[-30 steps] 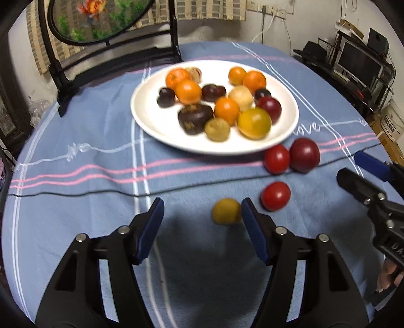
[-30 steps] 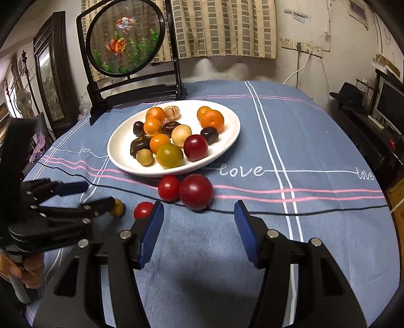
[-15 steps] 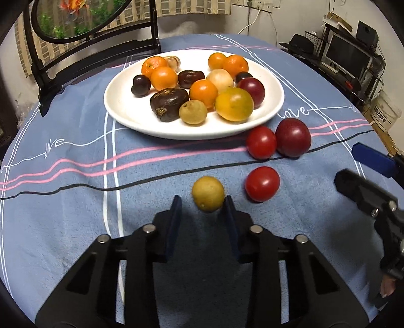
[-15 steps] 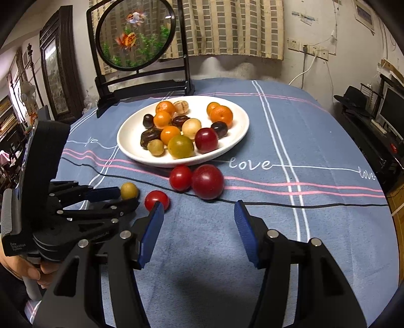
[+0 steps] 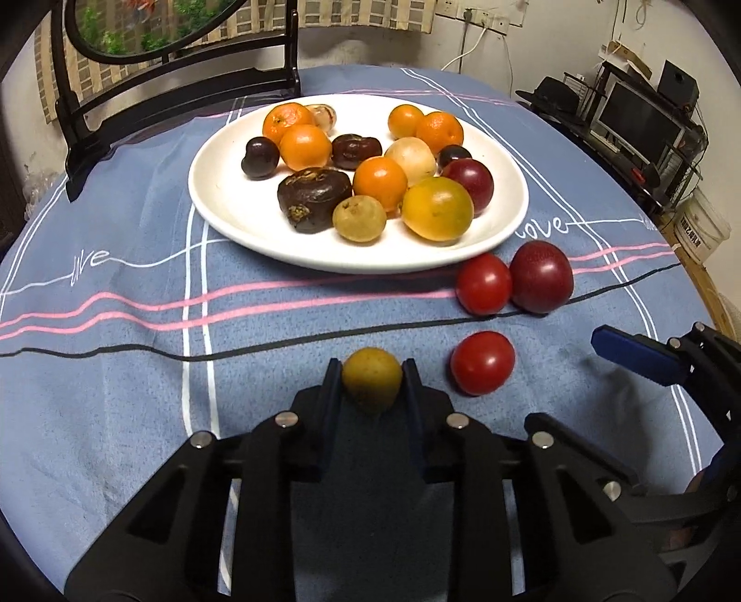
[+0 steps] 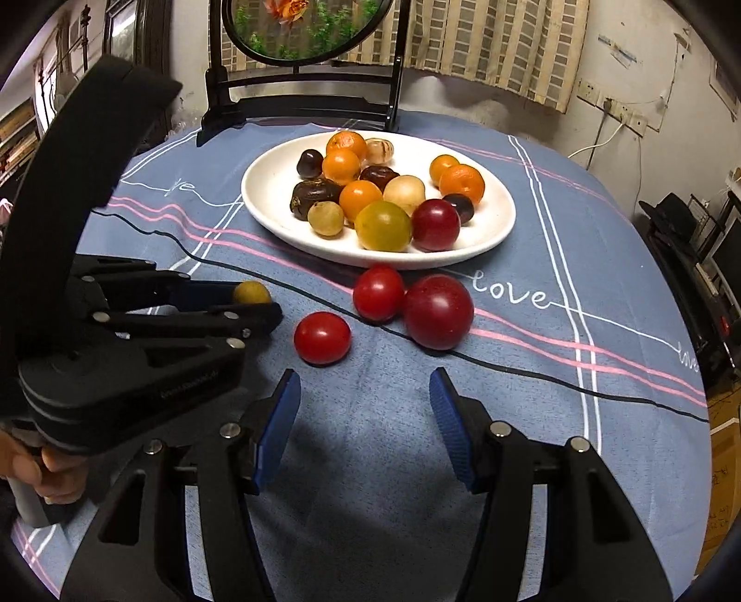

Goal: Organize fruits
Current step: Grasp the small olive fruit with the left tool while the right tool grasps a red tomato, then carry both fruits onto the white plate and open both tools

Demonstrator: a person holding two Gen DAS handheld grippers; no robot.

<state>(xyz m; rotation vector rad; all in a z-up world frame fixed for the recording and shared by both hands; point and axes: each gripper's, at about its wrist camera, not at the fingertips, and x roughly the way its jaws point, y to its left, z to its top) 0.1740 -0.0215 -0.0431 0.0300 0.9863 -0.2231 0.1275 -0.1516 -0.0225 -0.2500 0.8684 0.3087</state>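
Observation:
A small yellow fruit point(image 5: 372, 377) point(image 6: 251, 292) sits between the pads of my left gripper point(image 5: 372, 370) point(image 6: 259, 305), which is shut on it low over the blue tablecloth. Just right of it lies a red tomato point(image 5: 482, 362) point(image 6: 322, 337). A second tomato point(image 5: 483, 284) point(image 6: 378, 292) and a dark red plum point(image 5: 541, 277) point(image 6: 438, 311) touch each other by the rim of the white plate point(image 5: 222, 203) point(image 6: 268, 185), which holds several oranges, dark fruits and pale ones. My right gripper point(image 6: 363, 384) point(image 5: 597, 384) stands open and empty, short of the near tomato.
A black stand with a round fish picture point(image 6: 301, 28) point(image 5: 176, 88) stands behind the plate. The round table's edge curves away at the right, with a monitor and shelves point(image 5: 639, 116) beyond it. A hand point(image 6: 41, 467) holds the left gripper's handle.
My left gripper's jaws have come together on the yellow fruit, which earlier lay free between them. My right gripper has shifted nearer the loose tomatoes and rolled a little, jaws unchanged.

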